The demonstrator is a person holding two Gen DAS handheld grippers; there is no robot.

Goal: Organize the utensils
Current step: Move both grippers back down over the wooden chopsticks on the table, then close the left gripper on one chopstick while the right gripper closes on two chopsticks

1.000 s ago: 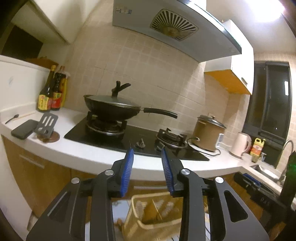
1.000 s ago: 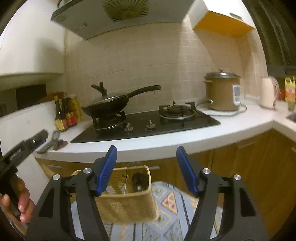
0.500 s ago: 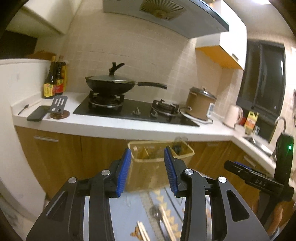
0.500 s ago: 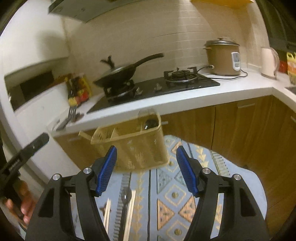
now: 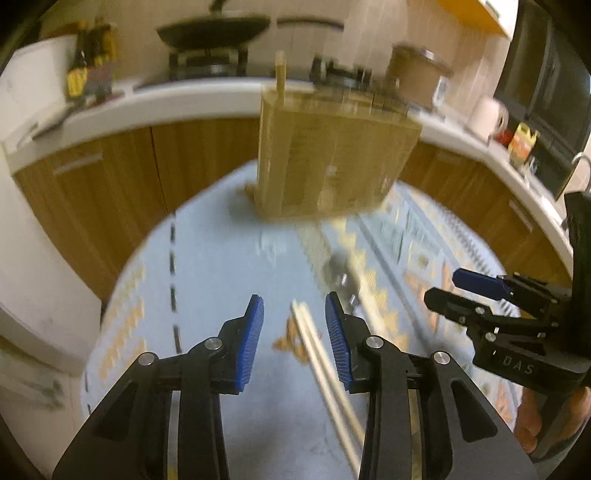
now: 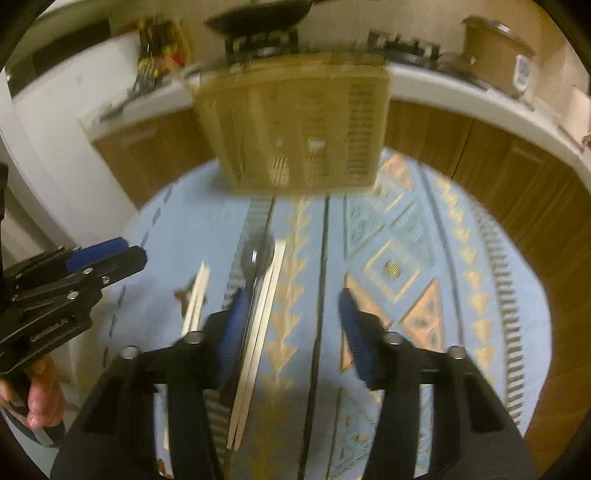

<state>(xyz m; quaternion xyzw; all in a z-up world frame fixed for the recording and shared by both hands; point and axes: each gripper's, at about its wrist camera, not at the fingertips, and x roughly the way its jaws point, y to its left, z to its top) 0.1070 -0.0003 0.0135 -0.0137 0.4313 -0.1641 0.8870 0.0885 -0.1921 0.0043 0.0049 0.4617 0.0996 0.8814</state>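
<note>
A tan slotted utensil basket (image 5: 332,158) (image 6: 295,129) stands at the far side of the blue patterned cloth (image 5: 207,280) (image 6: 424,229). One pair of wooden chopsticks (image 5: 317,350) (image 6: 197,291) lies on the cloth under my left gripper (image 5: 293,332), between its jaws and untouched; those jaws are closing slightly. A second pair of chopsticks (image 6: 258,332) and a dark spoon (image 5: 338,271) (image 6: 256,253) lie beside it. My right gripper (image 6: 291,325) (image 5: 480,291) hovers over them with its jaws closing; the chopsticks sit just inside its left pad, unpressed.
Wooden cabinets (image 5: 122,166) and a white counter (image 6: 480,99) curve around behind the basket, with a wok on the stove (image 5: 214,29), sauce bottles (image 5: 88,74) and a brown rice cooker (image 6: 495,40). A hand (image 6: 40,402) grips the left gripper's handle.
Both grippers have tipped down from the stove and counter toward the cloth and sunk closer to it. The right jaws have narrowed. Chopsticks and spoon now lie just below the fingers.
</note>
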